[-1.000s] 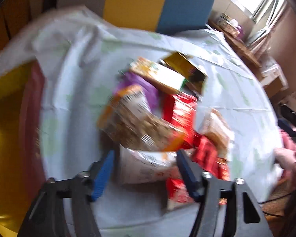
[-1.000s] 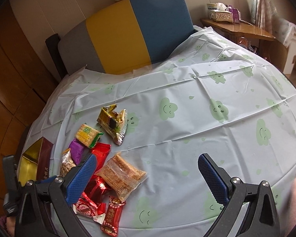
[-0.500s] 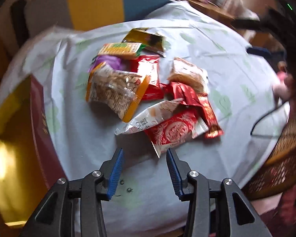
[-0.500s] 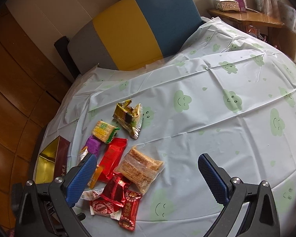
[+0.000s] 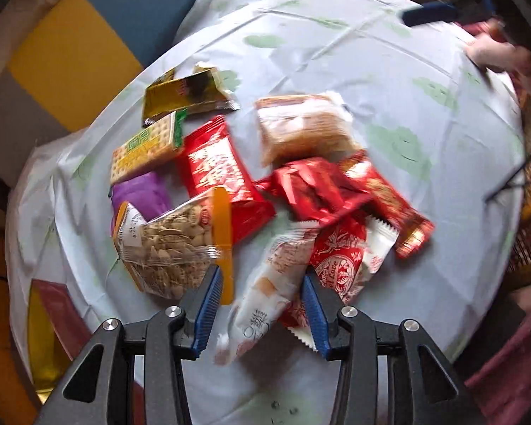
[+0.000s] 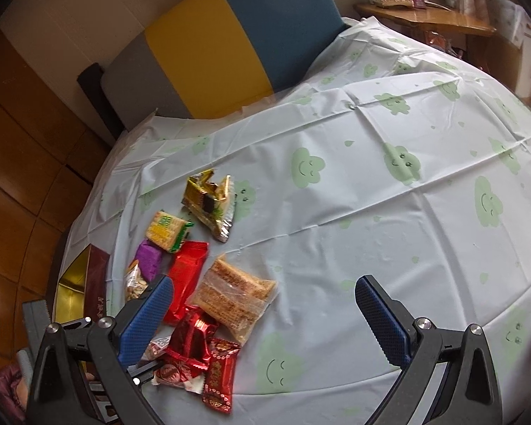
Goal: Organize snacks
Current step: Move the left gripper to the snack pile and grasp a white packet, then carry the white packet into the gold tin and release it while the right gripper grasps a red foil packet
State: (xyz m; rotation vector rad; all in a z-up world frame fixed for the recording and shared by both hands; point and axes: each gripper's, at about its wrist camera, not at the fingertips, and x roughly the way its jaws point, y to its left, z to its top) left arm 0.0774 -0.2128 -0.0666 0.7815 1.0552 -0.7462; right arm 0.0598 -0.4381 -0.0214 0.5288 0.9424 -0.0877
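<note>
Seed bag (image 5: 175,244) beside white packet (image 5: 265,294)

We read "Kane" in white script on the red-and-white wrapper (image 5: 340,265); other print, including green characters on the cracker pack (image 5: 143,150), stays illegible.

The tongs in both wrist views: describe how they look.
Both the left tongs and right tongs look alike: black angular frames with triangular cut-outs and round silver bolt heads. Each finger ends in a blue textured pad. No markings or cables visible on them.
</note>
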